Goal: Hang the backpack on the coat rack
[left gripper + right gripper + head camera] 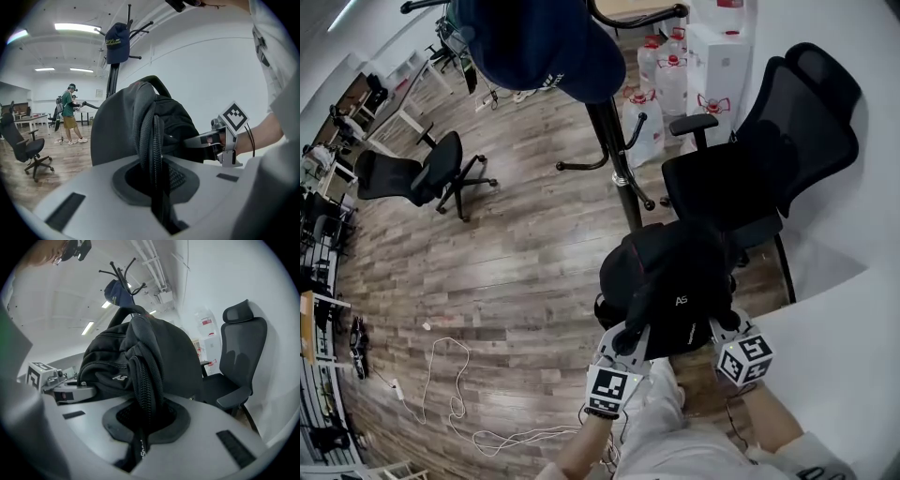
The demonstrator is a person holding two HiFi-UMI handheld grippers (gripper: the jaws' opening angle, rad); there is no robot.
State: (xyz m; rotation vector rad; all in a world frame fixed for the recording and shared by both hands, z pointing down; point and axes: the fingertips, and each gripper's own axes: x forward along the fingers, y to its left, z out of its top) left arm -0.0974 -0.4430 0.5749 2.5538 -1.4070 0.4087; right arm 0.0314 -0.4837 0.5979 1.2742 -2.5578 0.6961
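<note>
In the head view the left gripper [630, 336] and right gripper [719, 325] hold the backpack [675, 272] between them, near the coat rack [614, 150] pole, likely to share its weight; the left gripper view shows its jaws squeezing one strap [152, 154], and the right gripper view shows its jaws squeezing another strap [145, 390], with the hooks [117, 269] high above.

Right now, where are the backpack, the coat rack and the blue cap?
backpack [675, 267], head view, middle of its black body.
coat rack [616, 159], head view, on its dark pole.
blue cap [116, 44], left gripper view, on its crown.
</note>
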